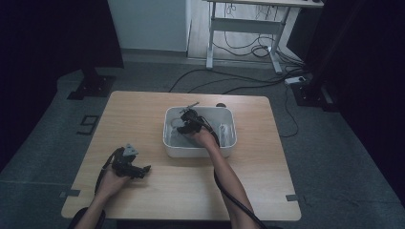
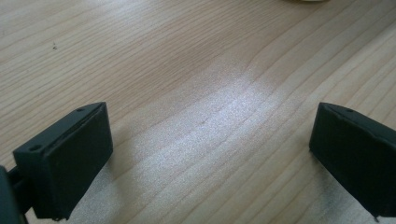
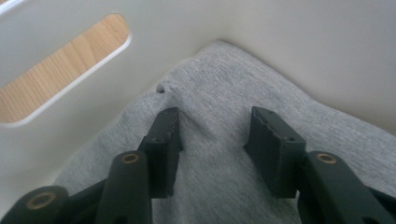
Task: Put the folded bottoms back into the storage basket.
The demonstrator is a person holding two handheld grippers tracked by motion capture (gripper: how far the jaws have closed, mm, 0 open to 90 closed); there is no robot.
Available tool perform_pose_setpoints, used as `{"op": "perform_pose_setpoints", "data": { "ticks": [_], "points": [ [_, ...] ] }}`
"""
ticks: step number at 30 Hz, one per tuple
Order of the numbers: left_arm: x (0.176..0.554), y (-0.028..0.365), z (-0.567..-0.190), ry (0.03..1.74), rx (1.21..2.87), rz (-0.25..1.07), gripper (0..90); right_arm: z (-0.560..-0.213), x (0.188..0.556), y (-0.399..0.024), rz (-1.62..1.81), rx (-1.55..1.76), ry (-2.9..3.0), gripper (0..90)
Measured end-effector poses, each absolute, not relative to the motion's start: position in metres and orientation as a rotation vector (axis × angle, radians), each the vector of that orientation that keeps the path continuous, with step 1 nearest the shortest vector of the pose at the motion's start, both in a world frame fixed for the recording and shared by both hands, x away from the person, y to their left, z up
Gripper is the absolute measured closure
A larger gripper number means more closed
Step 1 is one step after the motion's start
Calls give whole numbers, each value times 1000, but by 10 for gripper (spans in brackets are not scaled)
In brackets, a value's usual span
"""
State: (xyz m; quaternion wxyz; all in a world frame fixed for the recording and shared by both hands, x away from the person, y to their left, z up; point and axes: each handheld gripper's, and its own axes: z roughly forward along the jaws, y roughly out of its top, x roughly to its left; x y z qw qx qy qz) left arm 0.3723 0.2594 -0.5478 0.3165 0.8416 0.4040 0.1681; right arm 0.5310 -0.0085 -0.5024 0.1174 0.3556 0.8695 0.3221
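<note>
Your wooden surface (image 1: 157, 186) is the biggest thing here, pale and grained, with a dark grey floor all around it. Near its middle, toward the far side, stands a white bin (image 1: 168, 143) with rounded corners and a slot handle cut through its wall (image 3: 60, 70); through that slot you can see the wood outside.

Inside the bin lies a grey cloth (image 3: 224, 93), soft knit fabric, bunched into a corner where 2 walls meet and spread across the floor of the bin. A small fold stands up near that corner.

Your right forearm reaches up into the bin, and your right tool (image 1: 184, 126) points down over the cloth. In the right gripper view the right tool (image 3: 212, 135) has its 2 jaws partly apart, set down at the fabric with a ridge of cloth between them. The pads do not press that ridge together, so the cloth is not gripped.

Your left tool (image 1: 141, 171) rests low at the near left part of the surface, well apart from the bin, with its cable looping back by your wrist. In the left gripper view the left tool (image 2: 210, 140) stands wide apart, with bare wood between its jaws.
</note>
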Motion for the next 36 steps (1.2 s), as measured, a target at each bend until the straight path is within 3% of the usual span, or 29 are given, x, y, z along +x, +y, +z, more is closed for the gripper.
{"op": "perform_pose_setpoints", "data": {
  "ticks": [15,36],
  "points": [
    [375,262,-548,1091,2211,400,0,-477,524,-16,1045,1061,2503,165],
    [373,261,-548,1110,2204,407,0,-440,496,-38,1105,995,2447,66]
  ]
}}
